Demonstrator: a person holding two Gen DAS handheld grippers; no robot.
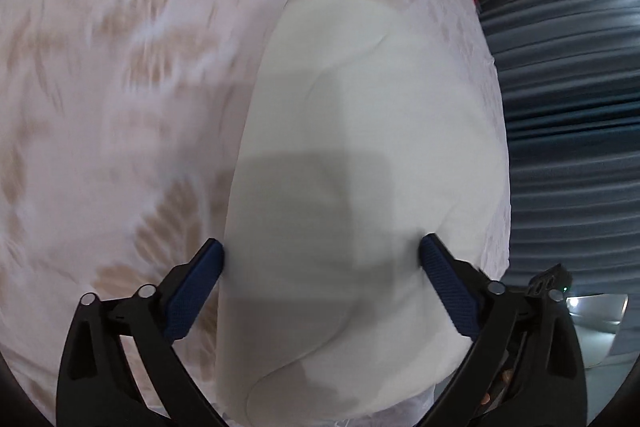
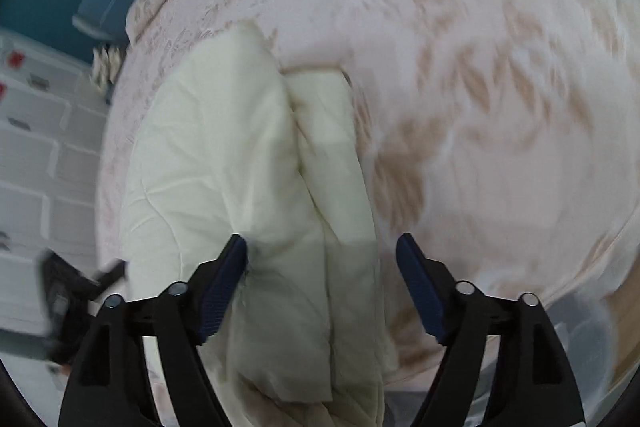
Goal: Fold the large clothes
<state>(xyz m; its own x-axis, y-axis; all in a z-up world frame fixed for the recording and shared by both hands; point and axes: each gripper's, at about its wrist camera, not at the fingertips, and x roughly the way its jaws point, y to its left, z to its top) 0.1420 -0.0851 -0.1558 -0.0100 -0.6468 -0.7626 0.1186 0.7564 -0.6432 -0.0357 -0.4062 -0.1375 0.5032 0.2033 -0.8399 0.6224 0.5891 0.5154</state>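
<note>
We are looking down on a cream garment (image 1: 360, 155) that is lying on a bedspread (image 1: 120, 87) with a pale pink ground and tan leaf prints, near the bed's edge. In both wrist views its long axis is running away from us, from the fingers toward the far end, where a band-like hem is showing. In the right view it is lying folded lengthwise into two thick layers meeting along a central ridge. Our left gripper (image 1: 322, 253) is hovering with its jaws spread wide — the garment spanning the gap between them. Our right gripper (image 2: 322, 245) is likewise standing apart over the fold, gripping nothing.
</note>
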